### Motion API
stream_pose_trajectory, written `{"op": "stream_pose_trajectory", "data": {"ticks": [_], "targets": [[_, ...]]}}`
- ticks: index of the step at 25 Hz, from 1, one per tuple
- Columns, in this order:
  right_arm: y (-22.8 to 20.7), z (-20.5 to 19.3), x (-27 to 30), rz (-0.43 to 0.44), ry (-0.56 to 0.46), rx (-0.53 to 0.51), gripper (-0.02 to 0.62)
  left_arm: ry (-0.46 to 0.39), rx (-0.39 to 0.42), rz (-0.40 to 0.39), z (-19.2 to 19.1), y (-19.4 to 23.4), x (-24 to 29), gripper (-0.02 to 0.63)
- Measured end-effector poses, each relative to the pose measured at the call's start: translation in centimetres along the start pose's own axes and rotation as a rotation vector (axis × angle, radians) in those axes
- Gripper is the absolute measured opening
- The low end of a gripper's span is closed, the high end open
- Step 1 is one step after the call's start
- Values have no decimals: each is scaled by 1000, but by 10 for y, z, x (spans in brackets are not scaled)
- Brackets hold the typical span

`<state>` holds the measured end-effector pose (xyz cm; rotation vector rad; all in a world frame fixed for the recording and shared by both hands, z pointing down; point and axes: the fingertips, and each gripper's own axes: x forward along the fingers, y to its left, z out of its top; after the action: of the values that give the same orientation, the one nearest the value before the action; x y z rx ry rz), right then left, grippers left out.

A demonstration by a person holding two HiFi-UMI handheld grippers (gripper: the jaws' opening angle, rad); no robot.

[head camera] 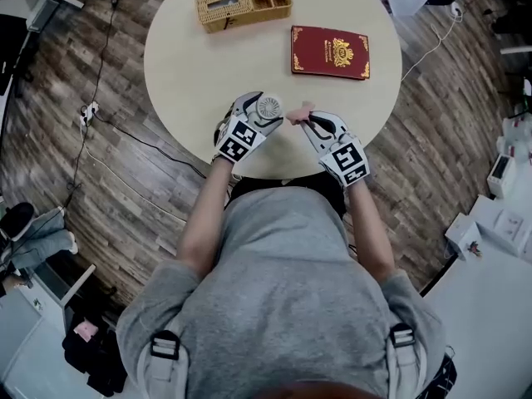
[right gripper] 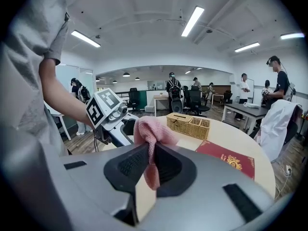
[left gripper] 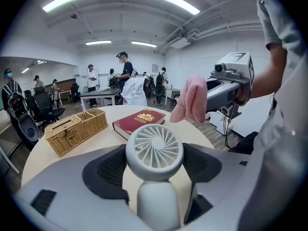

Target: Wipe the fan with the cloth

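My left gripper [head camera: 264,115] [left gripper: 155,166] is shut on a small white handheld fan [left gripper: 154,153] [head camera: 268,107], with the round grille held upright between the jaws above the table's near edge. A pink cloth [right gripper: 150,138] [head camera: 298,115] [left gripper: 191,100] is pinched in my right gripper [right gripper: 150,165] [head camera: 311,122], bunched above the pads with a tail hanging below. The cloth sits just right of the fan head, a short gap apart.
A round beige table [head camera: 199,65] carries a wicker basket [head camera: 243,5] [left gripper: 74,128] [right gripper: 188,124] at the back and a red book [head camera: 329,52] [left gripper: 139,120] [right gripper: 229,160] to the right. Cables lie on the wood floor [head camera: 108,115]. People and desks stand in the room behind.
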<state>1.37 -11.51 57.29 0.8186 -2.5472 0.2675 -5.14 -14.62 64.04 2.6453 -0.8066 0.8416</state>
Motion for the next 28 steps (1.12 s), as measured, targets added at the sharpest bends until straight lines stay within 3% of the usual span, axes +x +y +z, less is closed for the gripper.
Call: {"op": "stream_pose_trajectory", "data": {"ticks": [16, 28], "targets": [[25, 42, 18, 51, -50, -69, 41, 8, 107, 37, 22, -13, -48, 370], [37, 70, 34, 75, -79, -90, 41, 39, 201, 30, 38, -16, -46, 370]]}}
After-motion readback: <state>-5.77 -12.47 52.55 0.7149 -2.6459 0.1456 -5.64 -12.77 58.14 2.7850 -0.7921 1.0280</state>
